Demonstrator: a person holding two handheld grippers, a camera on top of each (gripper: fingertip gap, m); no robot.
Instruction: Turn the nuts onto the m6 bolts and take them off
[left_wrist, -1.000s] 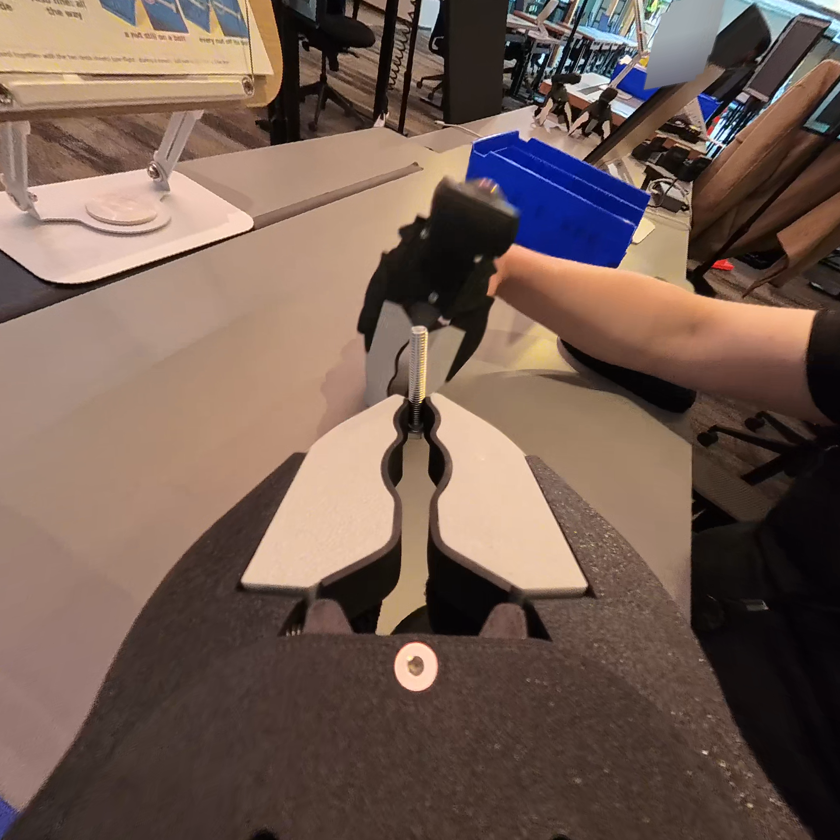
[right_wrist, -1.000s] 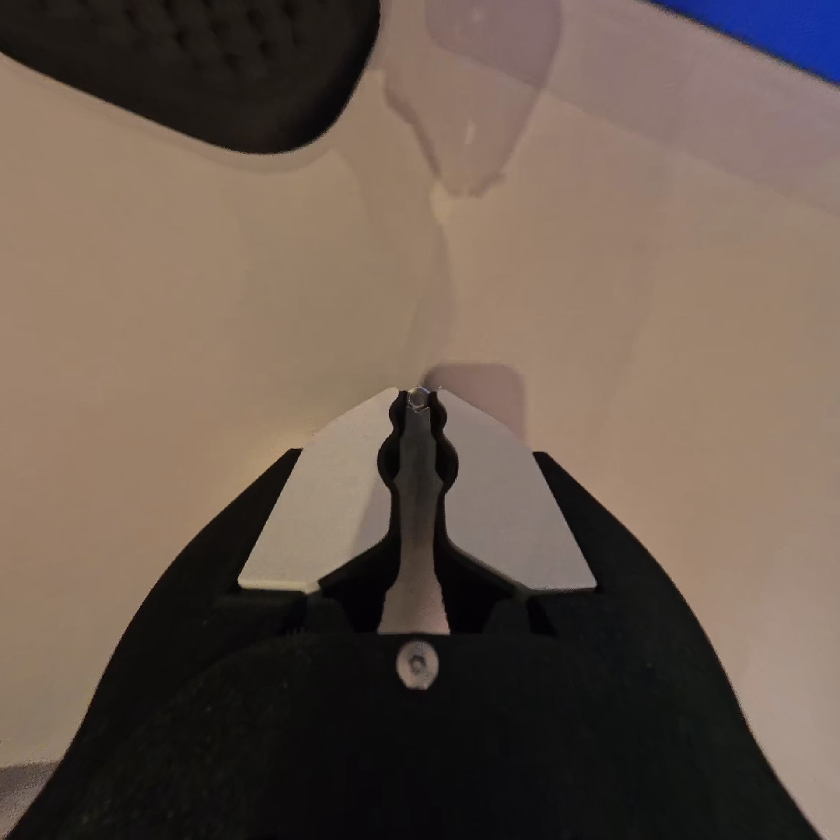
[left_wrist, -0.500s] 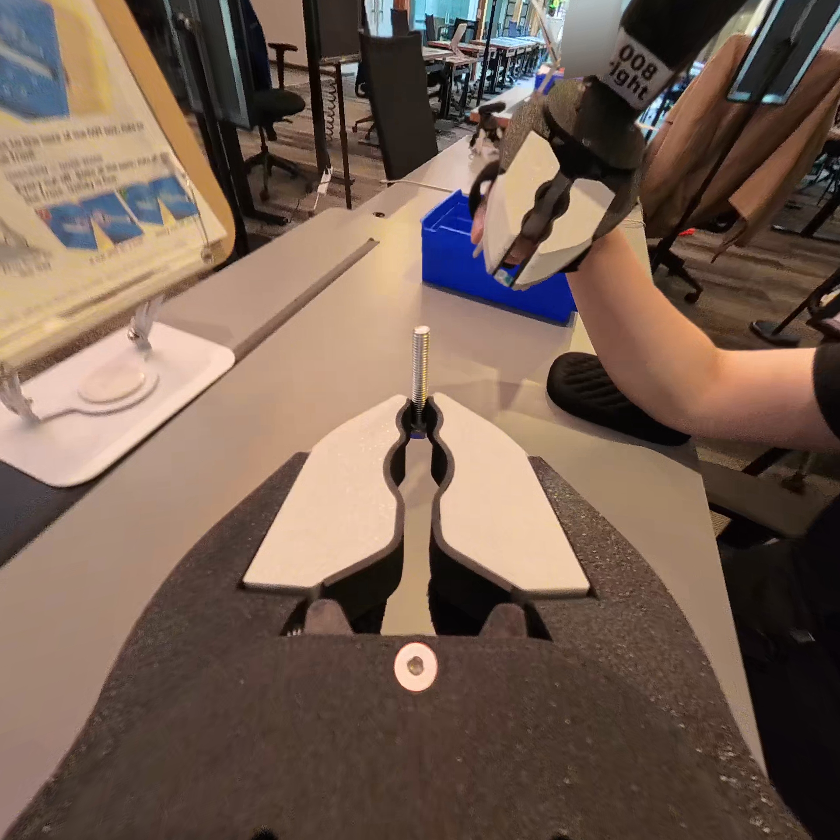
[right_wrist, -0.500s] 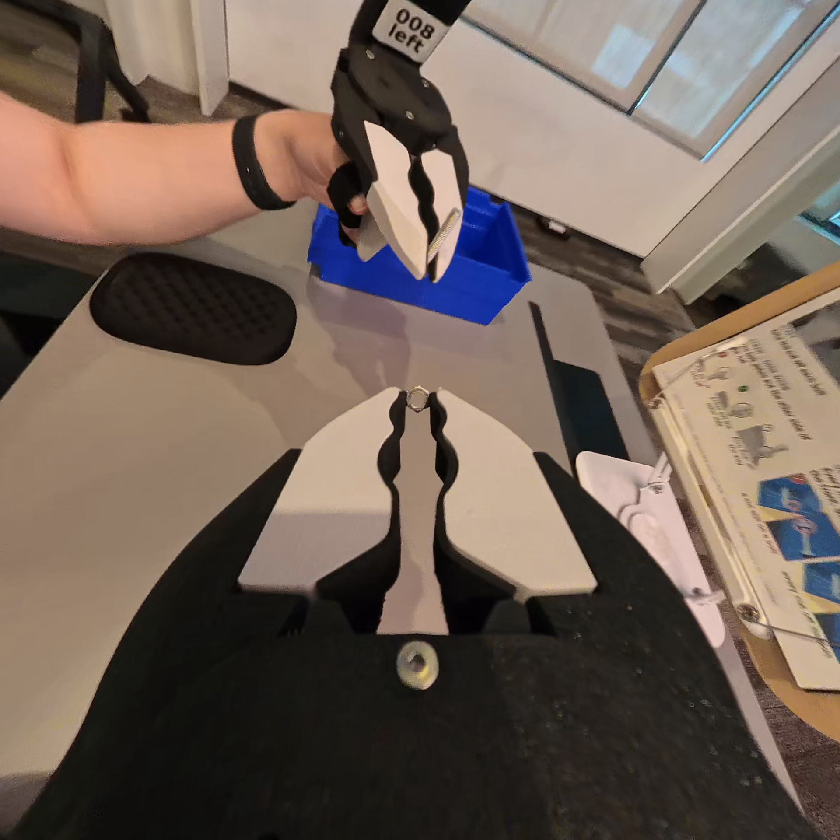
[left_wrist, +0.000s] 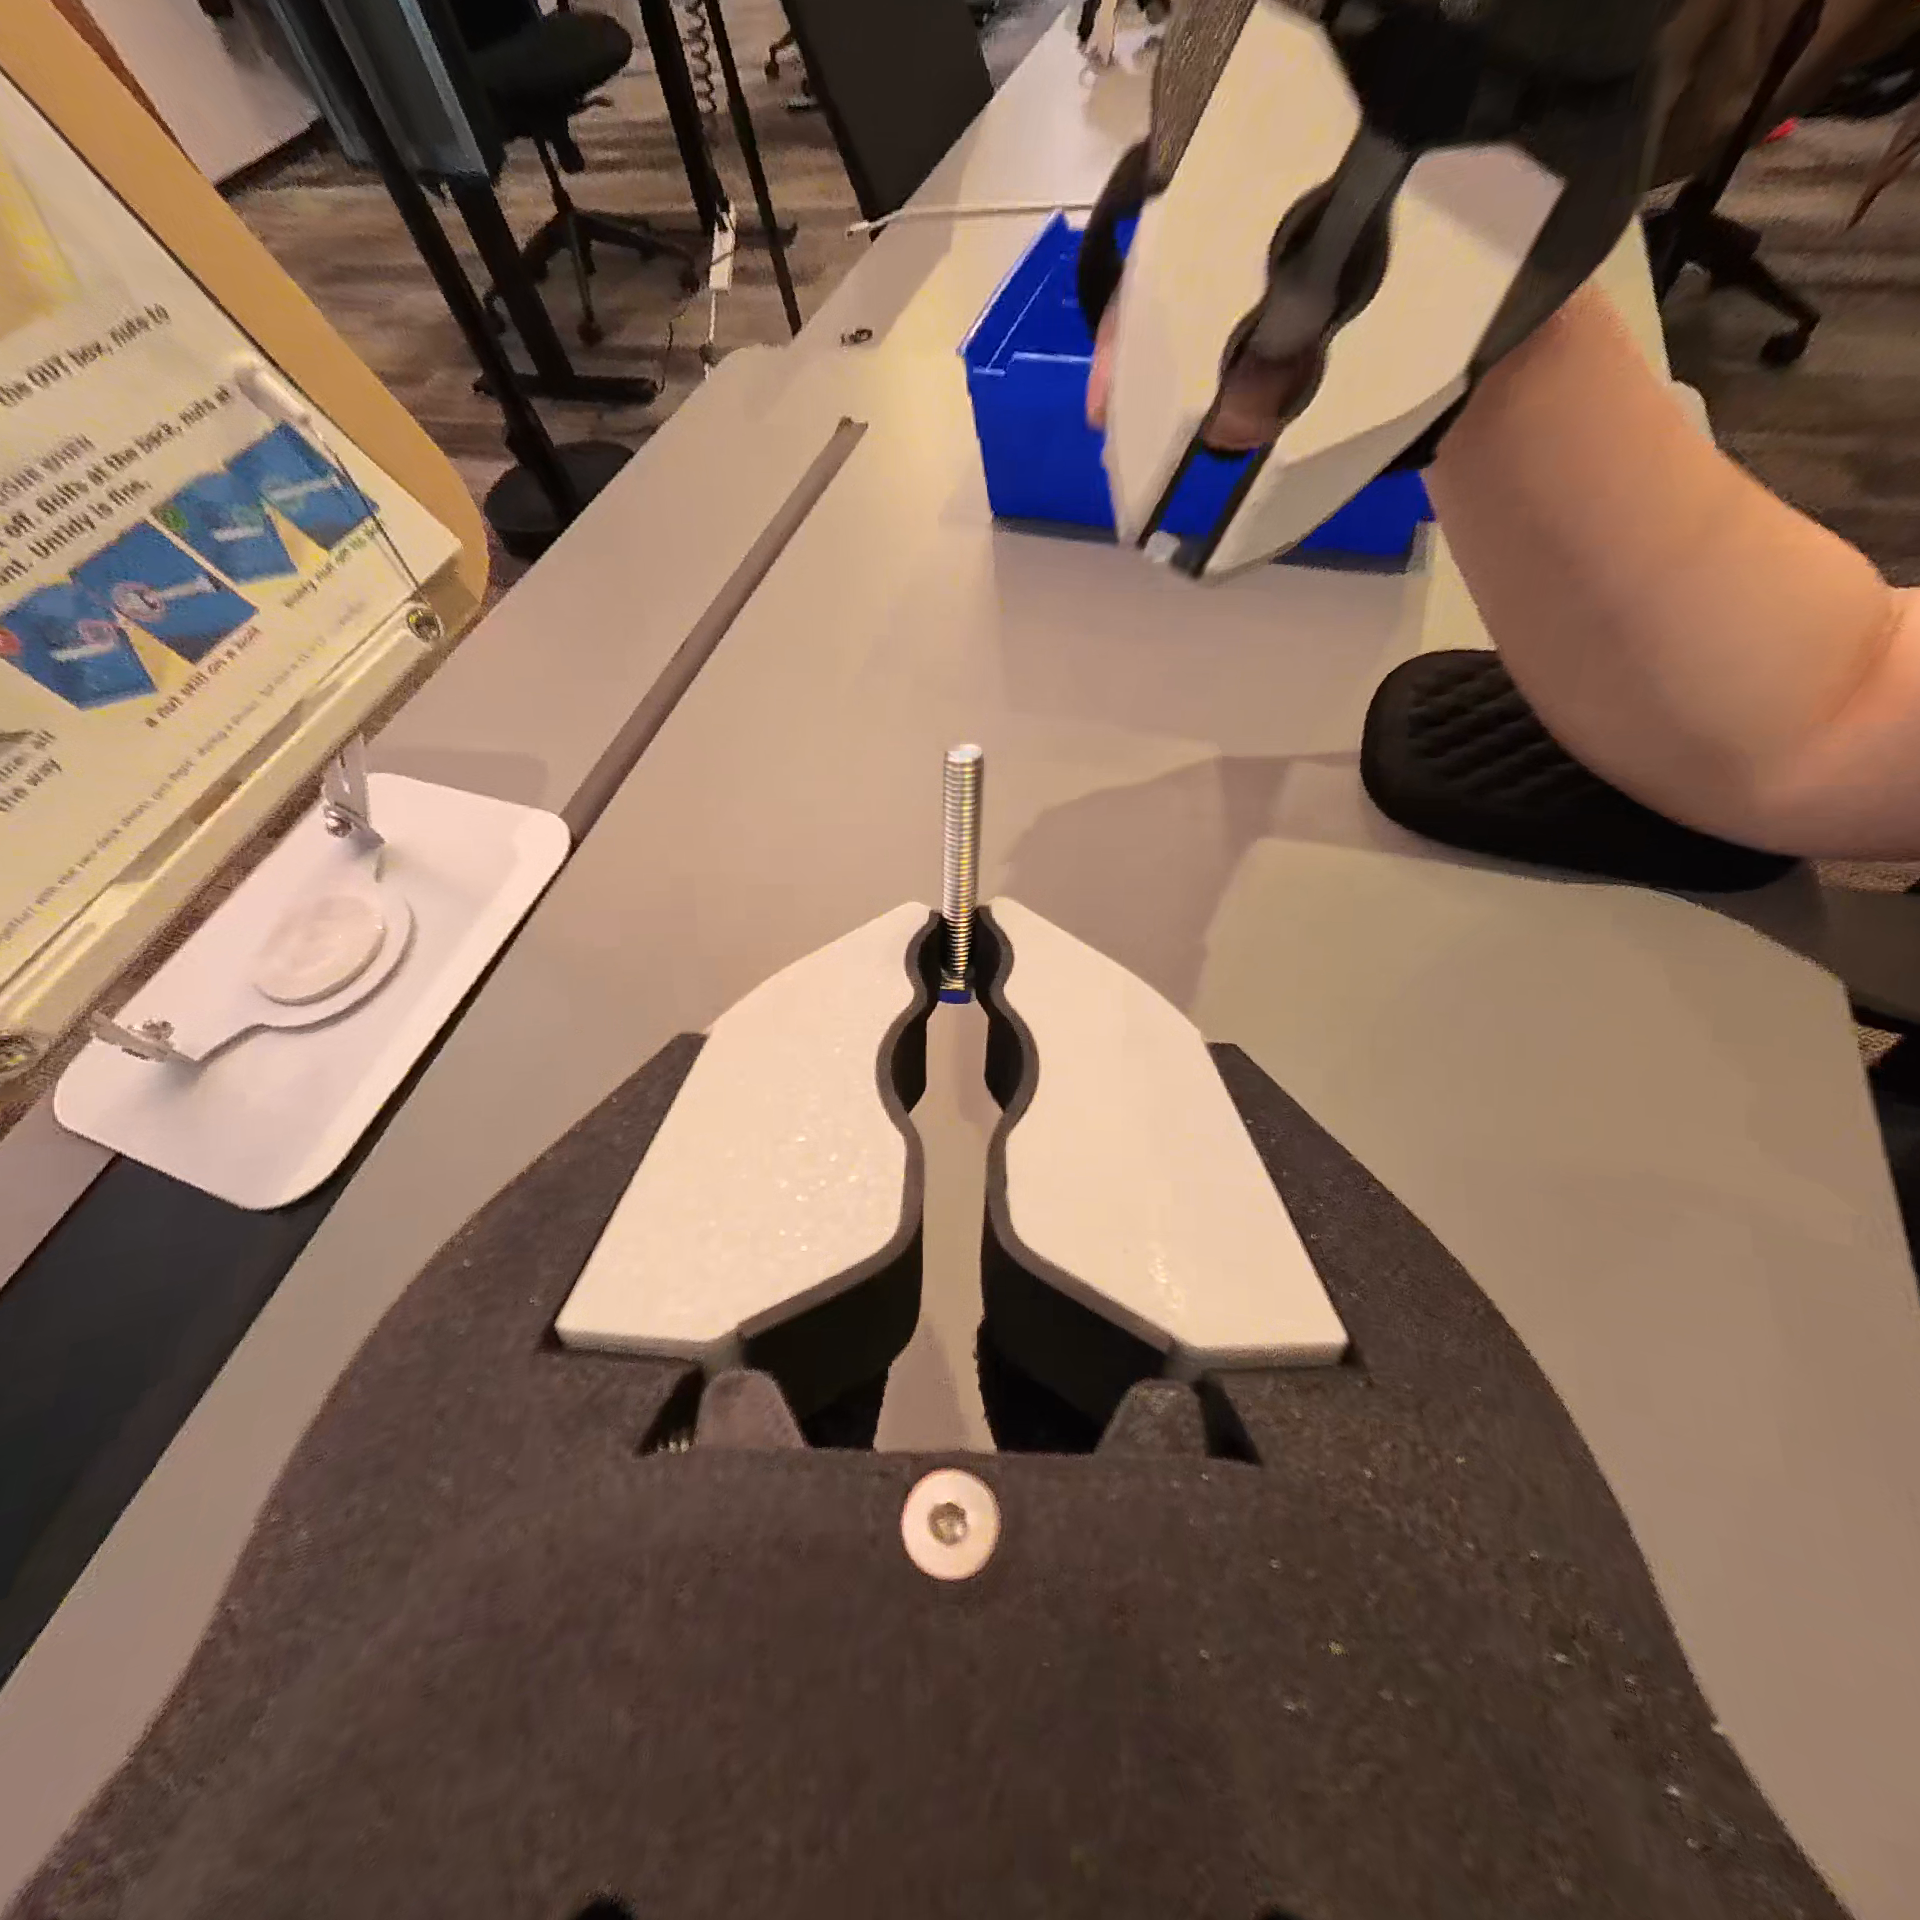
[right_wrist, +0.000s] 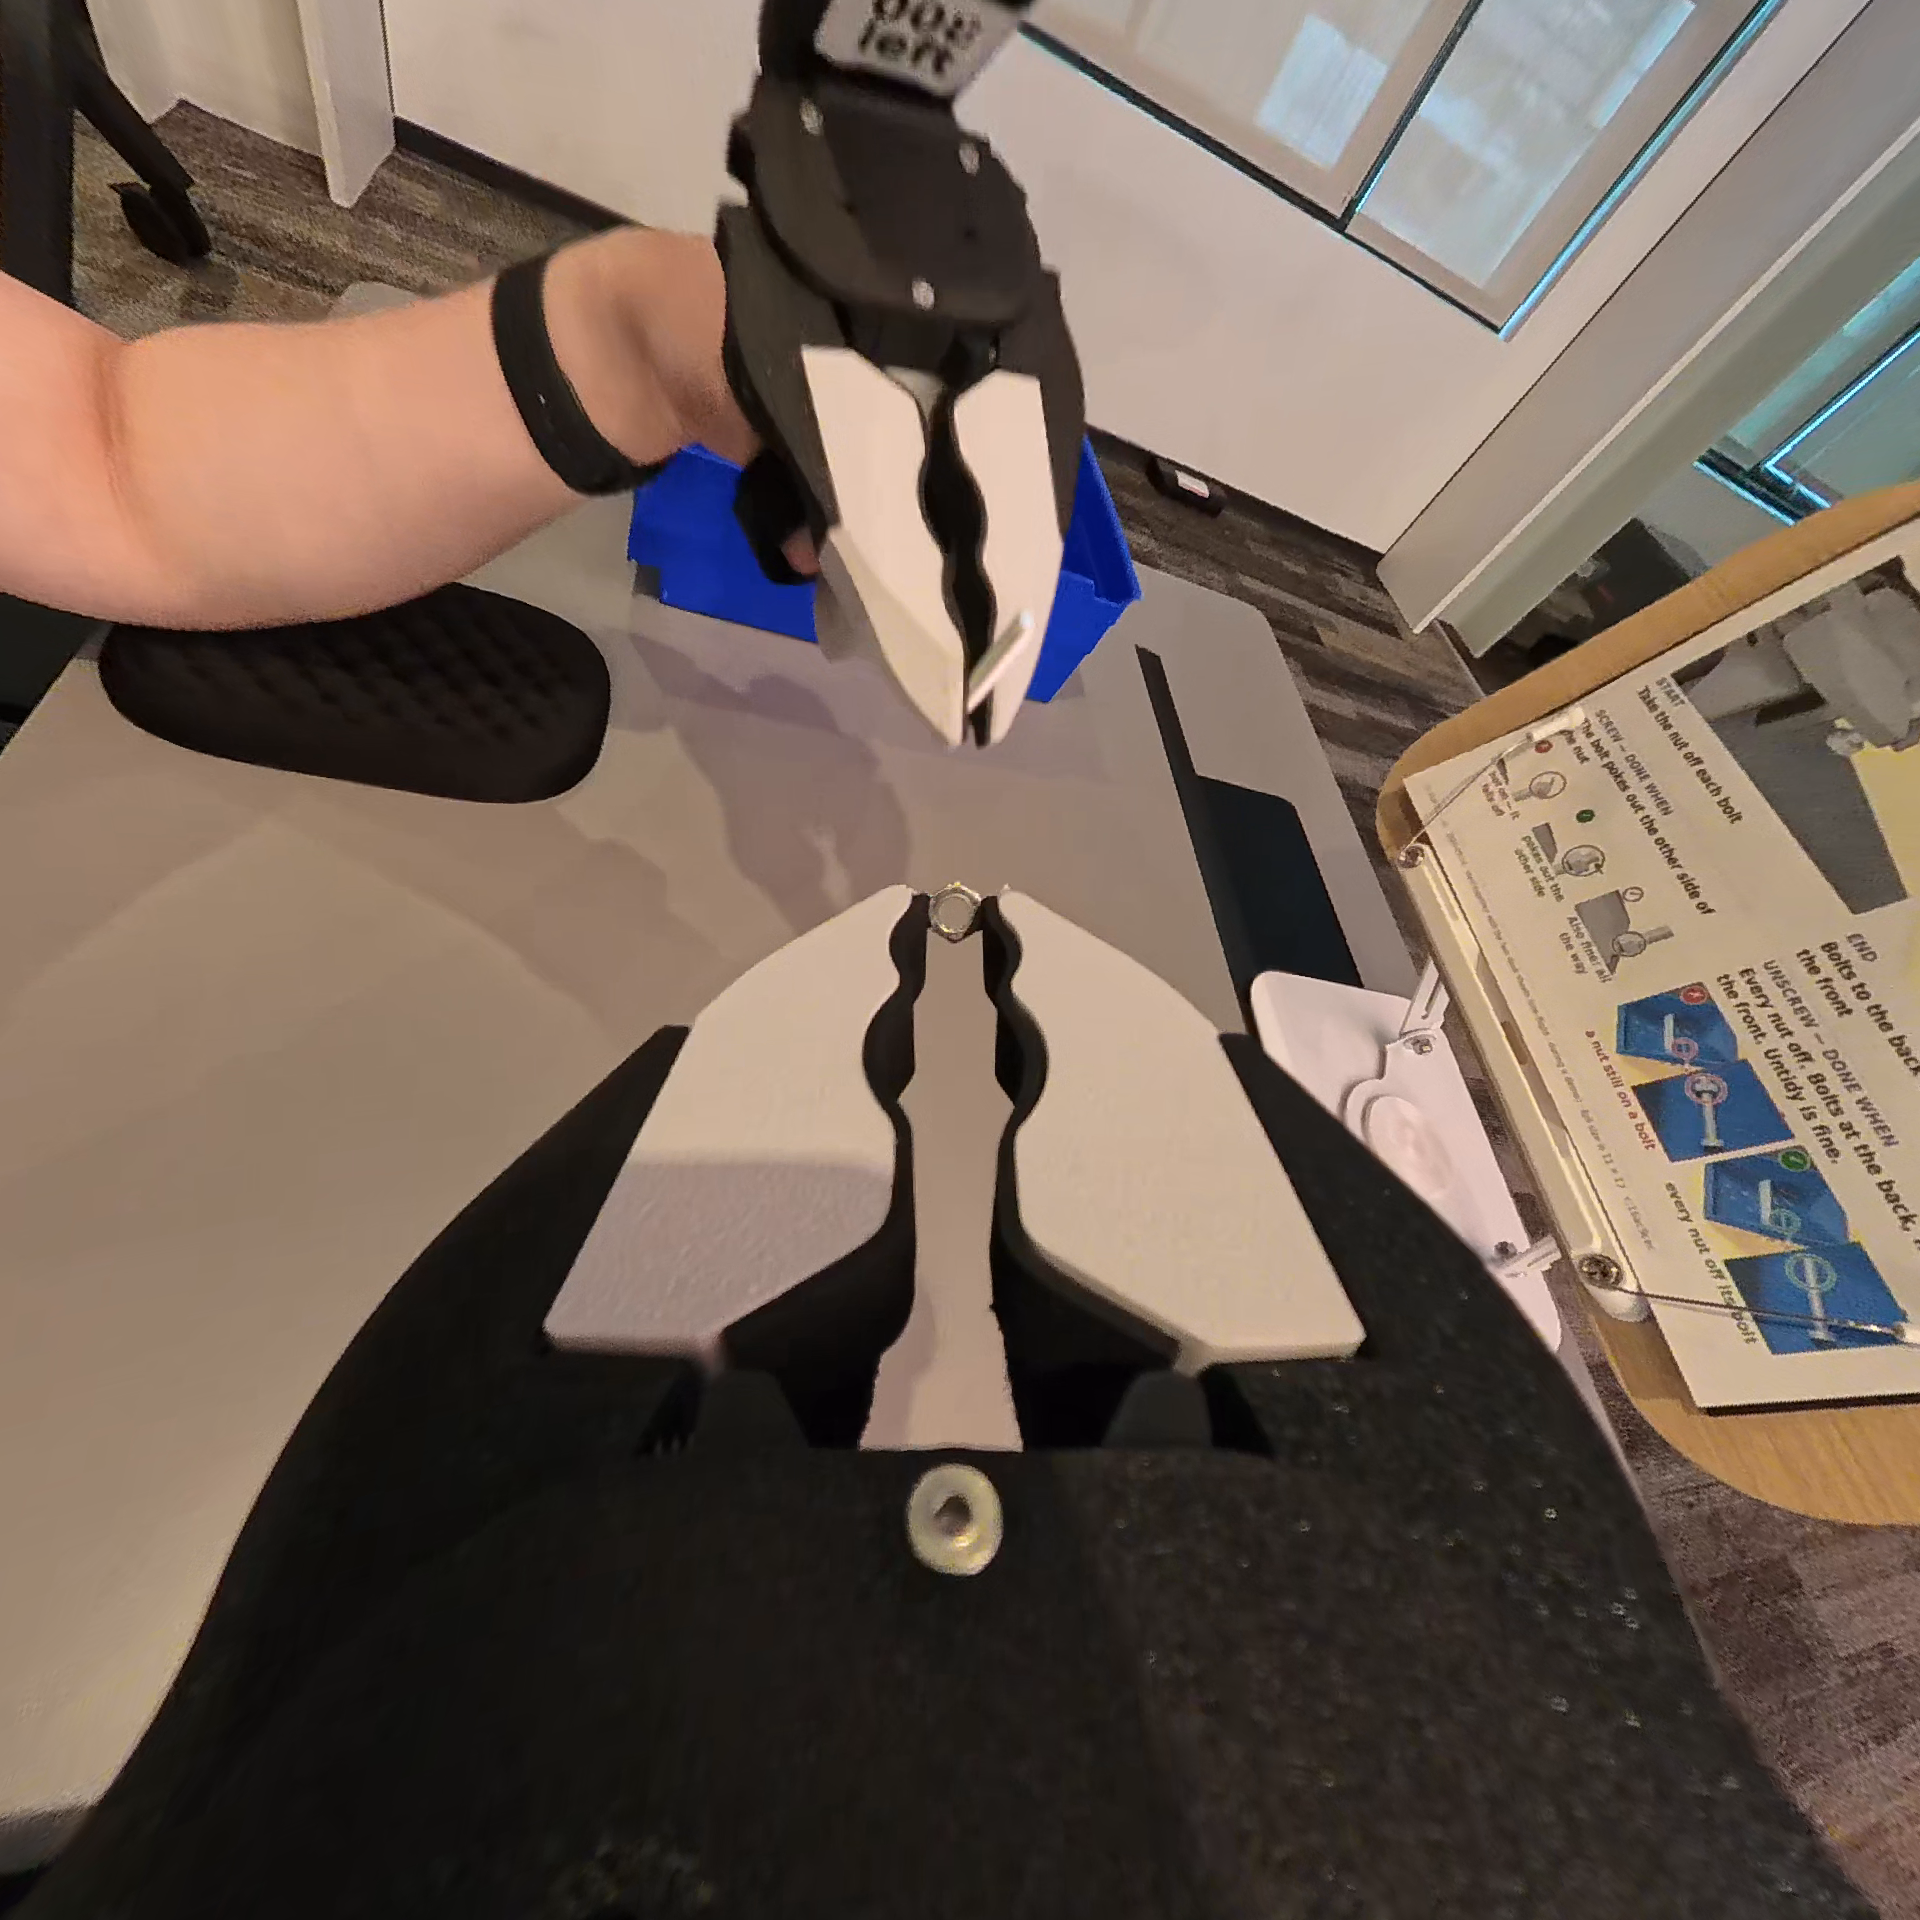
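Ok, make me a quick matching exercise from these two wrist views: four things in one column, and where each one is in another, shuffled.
Things:
1. bolt
2. nut
3. blue bin
4. instruction sheet

Places:
A. clipped on a stand beside the table
B. between the right gripper's tips
C. on the table's far end
D. upright between the left gripper's tips

Pairs: 1-D, 2-B, 3-C, 4-A

bolt: head hidden between the white fingers
instruction card: cut off at left edge
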